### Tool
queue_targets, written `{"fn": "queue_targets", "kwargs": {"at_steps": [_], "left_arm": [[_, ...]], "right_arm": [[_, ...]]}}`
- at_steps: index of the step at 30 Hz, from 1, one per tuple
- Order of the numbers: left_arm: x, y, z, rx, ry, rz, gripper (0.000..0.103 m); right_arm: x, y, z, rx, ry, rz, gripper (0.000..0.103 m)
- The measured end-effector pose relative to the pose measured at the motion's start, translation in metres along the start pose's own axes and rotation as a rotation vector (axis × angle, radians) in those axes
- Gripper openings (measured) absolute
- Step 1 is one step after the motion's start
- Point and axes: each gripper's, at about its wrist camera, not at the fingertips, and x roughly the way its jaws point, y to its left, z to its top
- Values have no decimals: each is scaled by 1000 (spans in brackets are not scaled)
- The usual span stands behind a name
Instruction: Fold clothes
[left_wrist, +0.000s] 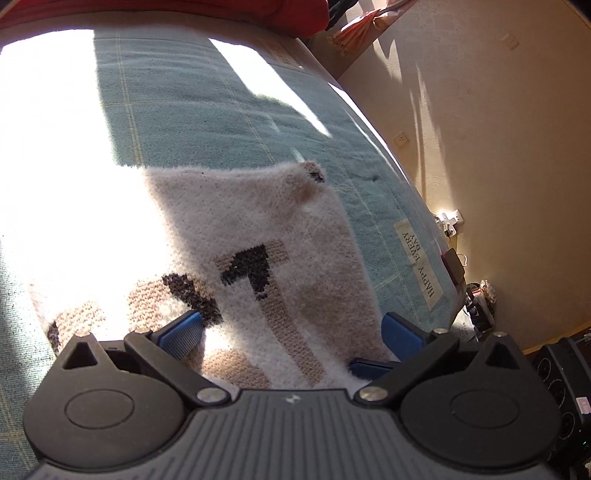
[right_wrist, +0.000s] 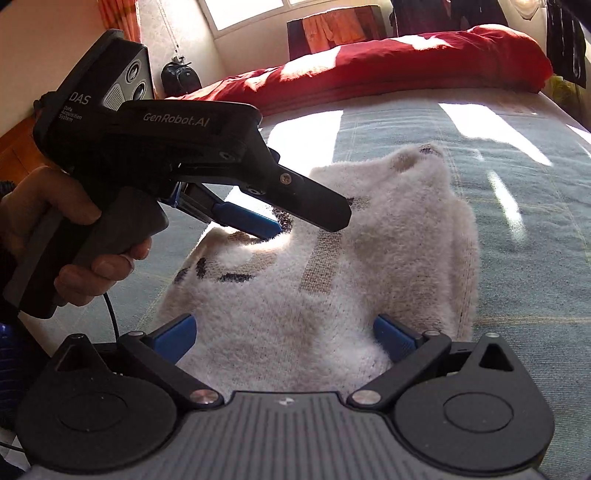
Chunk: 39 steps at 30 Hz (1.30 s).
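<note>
Item, hand (right_wrist: 55, 236): at the far left of the right wrist view, wrapped round the pistol grip of the left gripper (right_wrist: 291, 221). Item, left gripper: reached in over the near-left part of the sweater (right_wrist: 332, 295), its fingers (right_wrist: 251, 221) spread wide, one blue pad close above the fuzzy knit and seemingly just touching it, nothing clamped between them; its own camera showed the same, blue pads set far apart with the fabric lying between and below. Item, sweater: white and fluffy, with tan and black knitted motifs, lay rumpled on the bed (right_wrist: 517, 221), a teal checked cover striped with hard sunlight; one corner stood up in a small peak at the far edge. Item, right gripper (right_wrist: 284, 339): low over the near hem, fingers likewise wide, gripping nothing. Item, red duvet (right_wrist: 406, 70): heaped along the far side of the bed, well apart from the work. Judgement: the step in hand looked to be taking hold of two points on the near edge ahead of a fold. Doing it well would call for each pair of fingers to pinch a single layer right at the hem, both at matching positions, then lift together so that the thick knit folds flat and does not bunch.
</note>
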Motion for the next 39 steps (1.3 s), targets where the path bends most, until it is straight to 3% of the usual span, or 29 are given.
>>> {"fn": "queue_targets", "kwargs": {"at_steps": [3,6,9,10,15,19,22,27,33,39], "left_arm": [[-17,-7,-2,3,-17,10,102],[-36,-14,-15,15,-40,-38,102],[-33,-15,-31,-2,-27,-42,102],[-26,-12,-35,-20,-4,-18,102],[-36,-7,-39,-88,-57,-37,102],[-65,-18,-45,-50,-138,7,102],[-84,-19,-51,-62,-189,79,102],[-94,-16,-55,-59,-210,173,102],[-97,-15,-60,-13,-232,173,102],[-92,-20,-57,12,-243,146,102]], "right_arm": [[-8,2,1,-3,8,0,103],[-18,-1,-3,15,18,-5,103],[-23,-9,-9,88,60,-34,103],[-26,-12,-12,112,55,-30,103],[-54,-15,-10,149,-20,-41,103],[-70,-21,7,149,-88,-54,103],[-66,-23,18,166,-102,7,103],[-35,2,25,164,-46,128,103],[-9,0,4,186,95,18,103],[-34,-1,8,189,4,25,103]]}}
